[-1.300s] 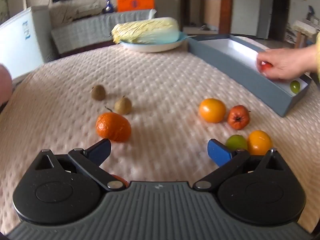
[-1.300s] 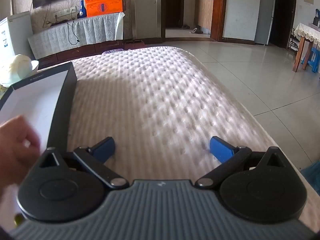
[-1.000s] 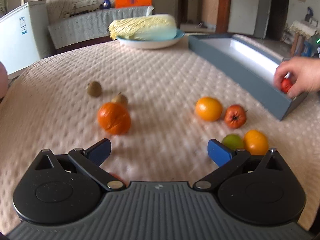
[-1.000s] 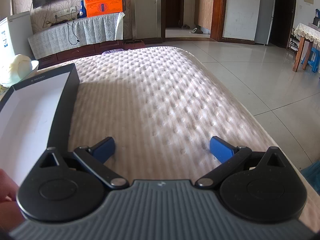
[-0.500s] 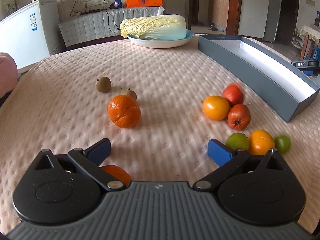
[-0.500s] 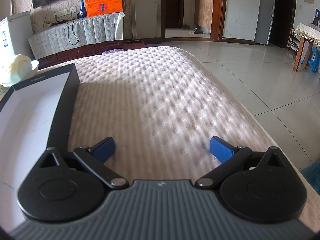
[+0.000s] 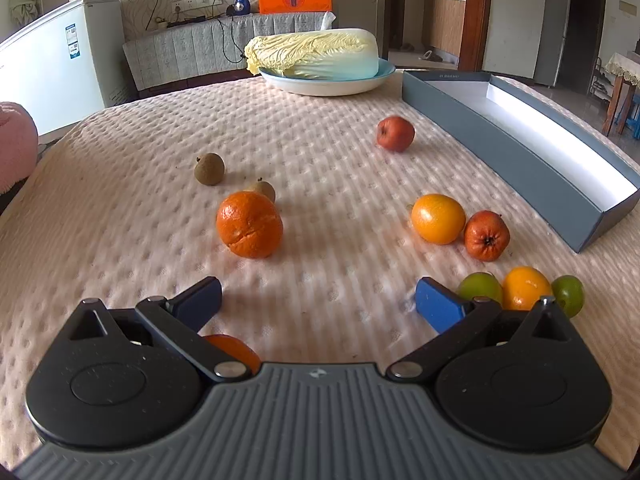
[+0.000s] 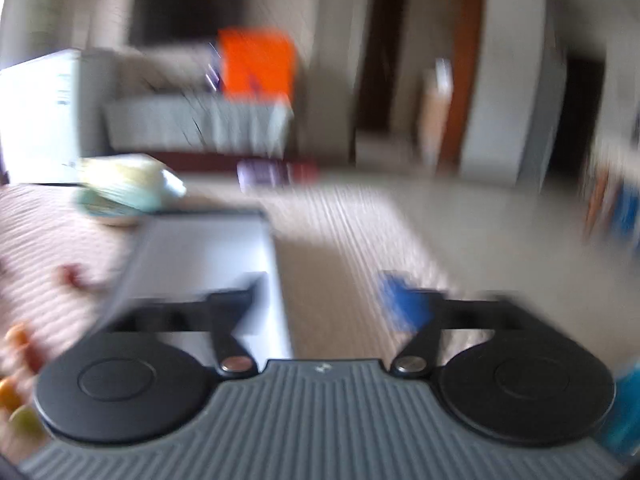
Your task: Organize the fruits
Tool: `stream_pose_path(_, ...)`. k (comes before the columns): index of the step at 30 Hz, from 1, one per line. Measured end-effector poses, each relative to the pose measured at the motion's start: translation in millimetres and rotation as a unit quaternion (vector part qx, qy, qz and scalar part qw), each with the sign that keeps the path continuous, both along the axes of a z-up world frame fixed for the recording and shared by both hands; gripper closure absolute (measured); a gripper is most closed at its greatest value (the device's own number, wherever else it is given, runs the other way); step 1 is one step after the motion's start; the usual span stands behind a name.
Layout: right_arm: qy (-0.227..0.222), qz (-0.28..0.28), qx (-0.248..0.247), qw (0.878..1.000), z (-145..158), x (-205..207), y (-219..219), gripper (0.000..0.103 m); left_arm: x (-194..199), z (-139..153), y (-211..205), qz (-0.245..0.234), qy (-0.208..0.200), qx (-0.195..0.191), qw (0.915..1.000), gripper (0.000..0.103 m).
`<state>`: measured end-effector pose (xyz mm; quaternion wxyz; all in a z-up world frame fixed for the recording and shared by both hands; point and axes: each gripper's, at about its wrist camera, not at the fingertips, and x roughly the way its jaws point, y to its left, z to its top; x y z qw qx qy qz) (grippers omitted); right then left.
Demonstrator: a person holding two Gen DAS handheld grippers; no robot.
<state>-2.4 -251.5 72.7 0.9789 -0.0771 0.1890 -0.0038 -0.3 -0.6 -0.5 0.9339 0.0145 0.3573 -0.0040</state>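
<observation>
Left wrist view: left gripper (image 7: 318, 304) low over a pink quilted tablecloth (image 7: 120, 216), blue fingertips (image 7: 436, 305) spread wide, nothing between them. Large orange (image 7: 249, 224) ahead of the left fingertip; small brown pear-shaped fruit (image 7: 263, 189) just behind it, round brown fruit (image 7: 209, 169) farther back and to the left. Orange citrus (image 7: 438, 218) touching a red fruit with a dark calyx (image 7: 486, 235) at centre right. Row of three beside the right fingertip: green fruit (image 7: 480, 287), orange fruit (image 7: 526, 287), second green fruit (image 7: 568, 295). Lone red fruit (image 7: 395, 133) farther back, near the long grey box (image 7: 516, 160) with white interior, open-topped, no fruit visible inside. Part of another orange-red fruit (image 7: 231, 350) partly hidden under the gripper body. Napa cabbage (image 7: 312, 53) on a pale blue plate (image 7: 328, 83) at the far edge.

Right wrist view: heavily blurred. Right gripper (image 8: 320, 300) above the near end of the grey box (image 8: 208, 248), fingers apart, gap bare. Smeared fruit colours at far left; cabbage (image 8: 128, 180) beyond the box.
</observation>
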Motion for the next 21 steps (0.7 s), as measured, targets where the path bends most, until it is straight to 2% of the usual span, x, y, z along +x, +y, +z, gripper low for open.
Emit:
stream_pose_path(1,-0.009,0.029,-0.009,1.000,0,-28,20,0.000,0,0,0,0.001,0.001,0.000,1.0000,0.000)
stream_pose_path(4,0.021,0.152,-0.045,0.987,-18,-73,71,0.000,-3,1,-2,0.010,-0.002,0.012,0.9999,0.000)
stream_pose_path(6,0.000,0.181,-0.073,0.981,-22,-88,92,0.001,-11,5,-8,0.014,-0.010,0.025,0.9995,0.000)
stream_pose_path(7,-0.019,0.183,-0.057,0.981,-20,-94,96,0.000,-17,9,-11,0.009,-0.015,0.026,0.9995,0.000)
stream_pose_path(9,-0.015,0.185,-0.002,0.983,-21,-96,98,0.000,-31,15,-16,-0.004,-0.028,0.028,0.9992,0.000)
stream_pose_path(11,0.020,0.202,-0.007,0.979,-32,-91,106,0.000,-43,19,-20,-0.006,-0.035,0.039,0.9986,0.000)
stream_pose_path(14,0.025,0.216,-0.014,0.976,-37,-85,109,0.002,-54,25,-20,0.004,-0.038,0.041,0.9984,0.000)
stream_pose_path(16,0.039,0.223,0.001,0.974,-37,-78,109,0.010,-60,28,-19,0.010,-0.040,0.040,0.9984,0.000)
stream_pose_path(18,0.039,0.231,0.010,0.972,-38,-83,109,0.025,-63,32,-19,0.011,-0.042,0.041,0.9982,0.000)
stream_pose_path(21,0.040,0.241,0.019,0.970,-34,-95,108,0.028,-66,37,-21,0.009,-0.047,0.045,0.9978,0.000)
